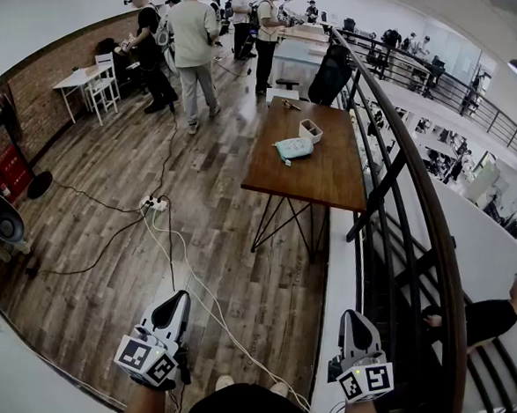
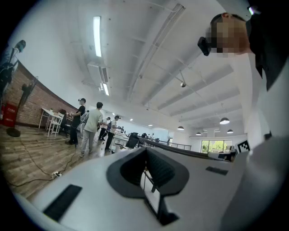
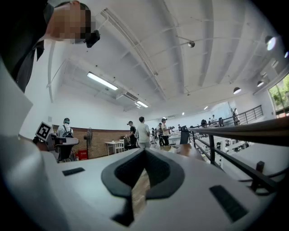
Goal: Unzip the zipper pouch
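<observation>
A light teal zipper pouch (image 1: 293, 148) lies on a brown wooden table (image 1: 331, 175) far ahead of me in the head view. My left gripper (image 1: 179, 298) is held low at the bottom left, its jaws shut with nothing between them. Low at the bottom right my right gripper (image 1: 351, 317) is likewise shut and empty. Both point level, well short of the table. In the left gripper view the left gripper (image 2: 145, 153) faces the room. The right gripper (image 3: 144, 155) faces along the railing, with the table (image 3: 187, 151) small in the distance.
A small white box (image 1: 311, 130) stands on the table behind the pouch. A black railing (image 1: 417, 212) and stairwell run along the right. Cables and a power strip (image 1: 155, 205) lie on the wooden floor. Several people (image 1: 195, 47) stand near tables at the back. A person in black (image 1: 489, 319) sits beyond the railing.
</observation>
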The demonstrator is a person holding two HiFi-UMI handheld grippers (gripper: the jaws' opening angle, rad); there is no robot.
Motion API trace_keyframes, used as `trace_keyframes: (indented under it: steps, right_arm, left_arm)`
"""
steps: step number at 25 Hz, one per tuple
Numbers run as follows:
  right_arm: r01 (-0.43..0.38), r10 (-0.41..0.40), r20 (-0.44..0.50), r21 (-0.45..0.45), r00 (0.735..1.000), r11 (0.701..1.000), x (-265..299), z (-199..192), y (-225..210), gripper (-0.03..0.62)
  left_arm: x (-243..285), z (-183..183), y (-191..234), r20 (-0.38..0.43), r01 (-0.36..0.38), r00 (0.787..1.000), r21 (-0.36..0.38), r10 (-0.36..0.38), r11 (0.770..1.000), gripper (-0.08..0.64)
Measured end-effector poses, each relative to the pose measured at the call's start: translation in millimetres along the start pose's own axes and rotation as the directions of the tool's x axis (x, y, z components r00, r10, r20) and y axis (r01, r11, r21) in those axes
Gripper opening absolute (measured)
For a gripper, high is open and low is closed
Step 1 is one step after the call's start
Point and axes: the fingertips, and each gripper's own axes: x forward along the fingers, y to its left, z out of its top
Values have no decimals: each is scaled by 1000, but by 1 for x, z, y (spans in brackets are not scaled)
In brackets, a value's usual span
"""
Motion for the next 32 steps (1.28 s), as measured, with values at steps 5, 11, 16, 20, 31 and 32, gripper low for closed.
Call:
trace_keyframes:
  steps: [5,11,16,20,31,32]
  right_arm:
    - [6,-6,-9,3,1000,1000,7,-9,12,-8]
    - [29,-29,11,1,1000,1000,8,-8,23,-8]
    - [20,-21,29,16,999,1000,8,-5,33,-8]
    - [14,-20,80,71,997,997,10,2,42,-5]
    - [36,-44,119,69,992,997,17,6,72,220]
    - [38,-46,120,69,992,997,16,7,75,237]
  left_arm:
    - [-4,-7,11,-17,17,1000,6,-17,1000,15]
    - [-4,-10,21,-35,34,999,1,-33,999,14]
    - [0,-1,20,-21,61,998,7,-61,998,15]
    - [-2,4,16,-14,101,995,3,-101,995,15]
    - [-18,6,29,-24,124,992,18,-123,992,222]
    - [-20,5,33,-26,117,993,21,-116,993,239]
